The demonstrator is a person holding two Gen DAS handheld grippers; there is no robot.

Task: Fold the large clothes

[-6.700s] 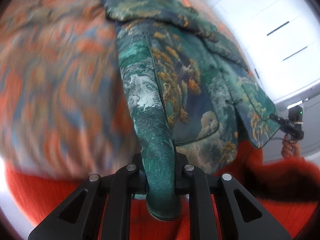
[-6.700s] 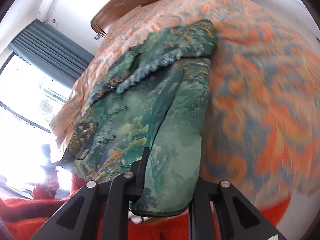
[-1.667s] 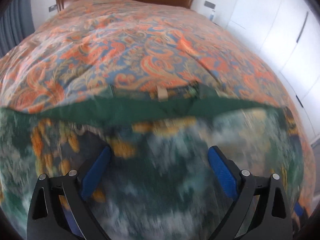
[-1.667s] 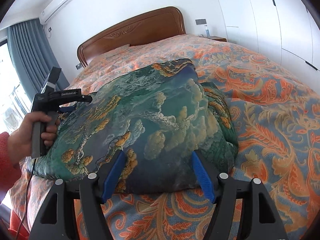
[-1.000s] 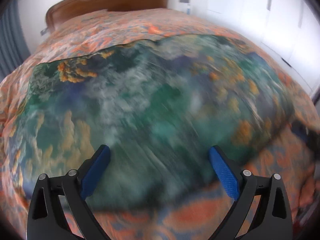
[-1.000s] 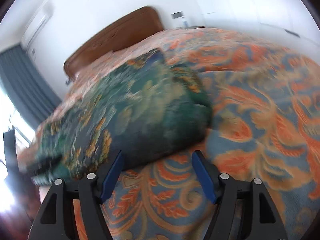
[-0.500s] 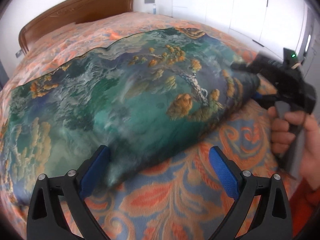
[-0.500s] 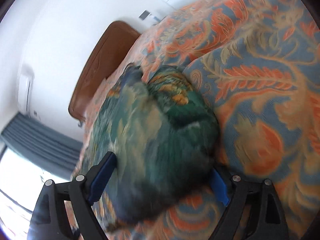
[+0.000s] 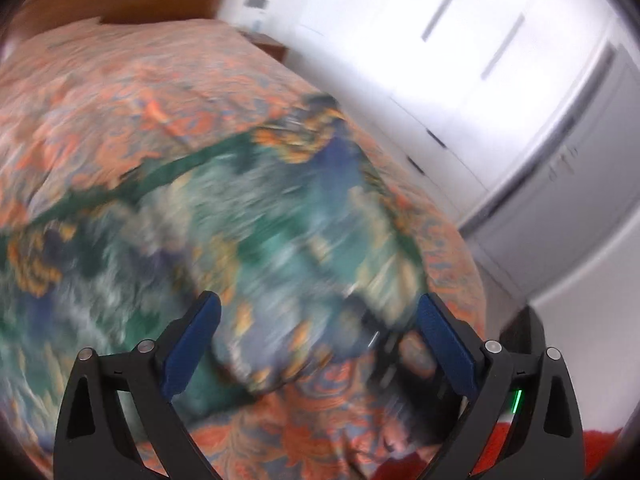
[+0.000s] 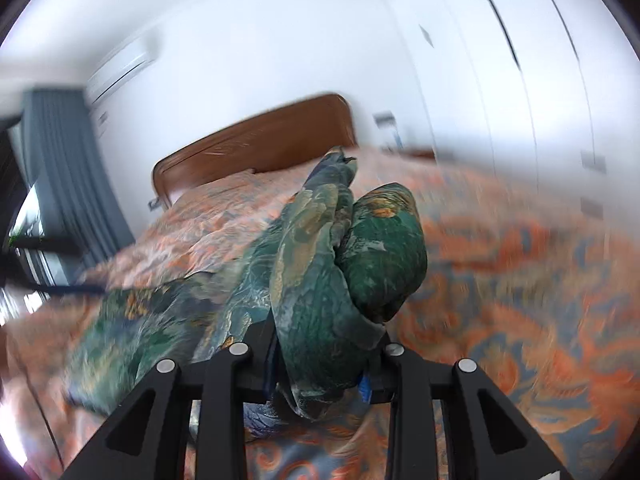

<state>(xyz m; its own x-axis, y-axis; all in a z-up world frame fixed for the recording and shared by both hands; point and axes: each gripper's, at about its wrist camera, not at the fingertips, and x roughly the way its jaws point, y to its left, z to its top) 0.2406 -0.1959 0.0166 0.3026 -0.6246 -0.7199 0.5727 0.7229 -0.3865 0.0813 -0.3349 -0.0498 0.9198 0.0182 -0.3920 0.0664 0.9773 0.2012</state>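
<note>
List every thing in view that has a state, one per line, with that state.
Green patterned garment: folded on the bed, one end bunched and lifted in the right gripper.
Right gripper: jaws closing on the garment's bunched end.
Left gripper: open, nothing between its pads.
Bedspread: spread over the bed.

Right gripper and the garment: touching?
Touching. The right wrist view shows a bunched fold of the garment pinched between the closing jaws of the right gripper, lifted off the bedspread.

Folded green landscape-print garment [image 10: 320,280] lies on bed, one end bunched upward.
</note>
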